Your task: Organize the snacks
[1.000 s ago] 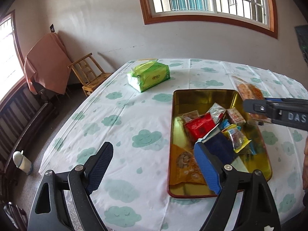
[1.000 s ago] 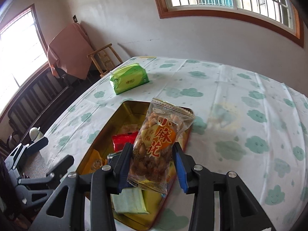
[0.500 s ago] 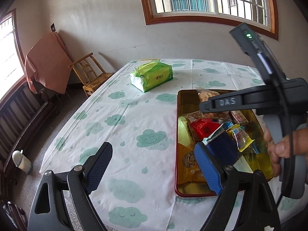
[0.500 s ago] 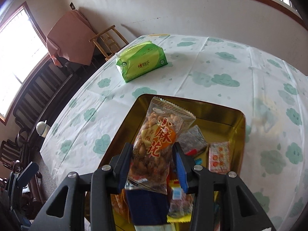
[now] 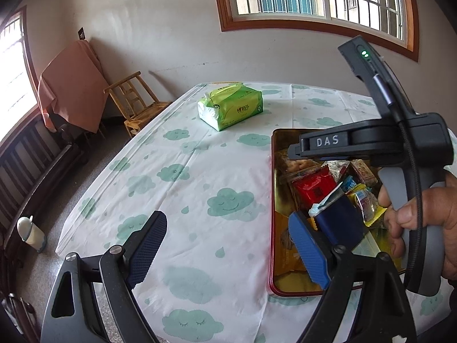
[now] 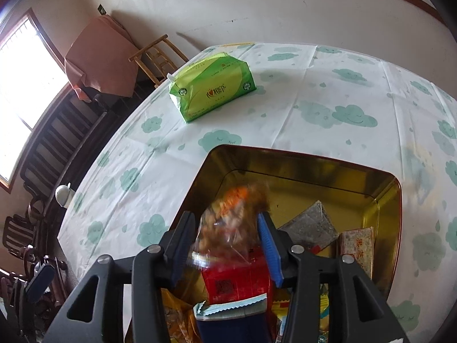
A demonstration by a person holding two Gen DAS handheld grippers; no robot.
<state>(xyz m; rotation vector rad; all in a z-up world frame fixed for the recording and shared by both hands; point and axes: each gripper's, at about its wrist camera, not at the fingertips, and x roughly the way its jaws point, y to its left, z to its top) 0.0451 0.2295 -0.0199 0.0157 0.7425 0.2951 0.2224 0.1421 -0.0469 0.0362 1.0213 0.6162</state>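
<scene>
A gold tin tray point(image 6: 297, 168) with a red rim holds several snack packets; it also shows in the left wrist view point(image 5: 274, 154). A clear bag of fried dough twists point(image 6: 228, 223) is blurred between the fingers of my right gripper point(image 6: 225, 245), which has opened; the bag seems to be dropping over the tray's far left part, above a red packet point(image 6: 237, 283). My left gripper point(image 5: 225, 245) is open and empty over the tablecloth left of the tray. The right gripper's body point(image 5: 371, 143) hangs over the tray in the left wrist view.
A green tissue pack point(image 5: 231, 105) lies on the far part of the cloud-print tablecloth point(image 5: 200, 183). A wooden chair point(image 5: 137, 100) and a cloth-draped stand point(image 5: 71, 85) are beyond the table's left edge. A white bottle point(image 5: 30, 231) stands on the floor.
My right gripper moved forward and down over the tray and opened; the dough twist bag has come loose and is blurred. My left gripper barely moved.
</scene>
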